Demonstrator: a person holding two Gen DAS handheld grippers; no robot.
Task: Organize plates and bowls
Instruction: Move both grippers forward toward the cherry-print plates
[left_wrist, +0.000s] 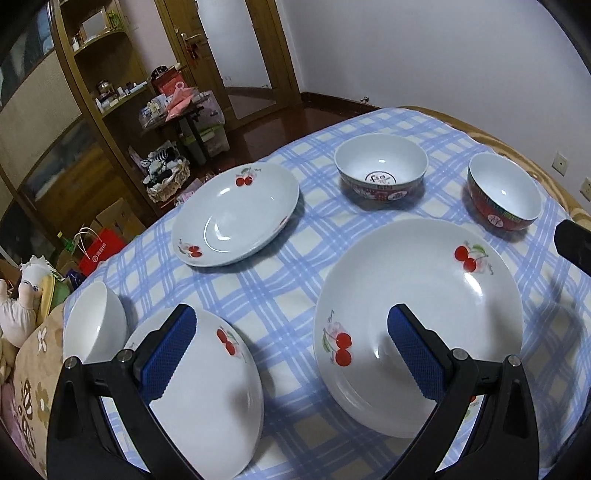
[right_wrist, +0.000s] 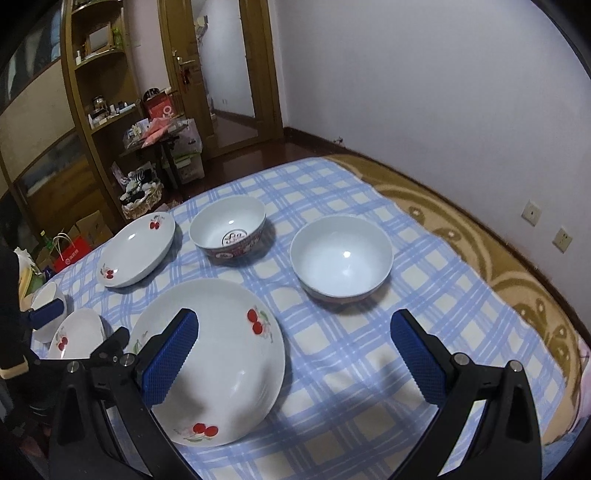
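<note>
Plates and bowls lie spread apart on a blue-checked cloth (left_wrist: 280, 295) over a bed or table; which it is cannot be told, since only a tan patterned border shows past the cloth's far and right edges. Count: three cherry-printed plates, three bowls, none stacked or touching. The largest plate (right_wrist: 218, 354) sits toward the near edge at centre; its near rim is partly covered in the left wrist view by the left gripper's right finger. The second plate (left_wrist: 236, 214) lies toward the far left corner, whole in both views. The third plate (left_wrist: 210, 391) is at the near left corner, cut by the left finger, its near rim out of sight. Bowl with red patterned outside and a dark printed mark in the bottom (left_wrist: 380, 170), near the far edge; the characters are too small to read. Second red-banded bowl (right_wrist: 340, 254), toward the far right, with an emblem on its wall in the left wrist view, unreadable. A plain white bowl (left_wrist: 92, 325) sits at the left edge, half hidden behind the third plate. Left gripper (left_wrist: 291, 354): blue pads spread wide, nothing between them, hovering over the near edge. Right gripper (right_wrist: 295, 358): likewise spread and empty, above bare cloth beside the largest plate. Off the left edge stands a red paper bag (left_wrist: 99, 254) with white print, not legible.
</note>
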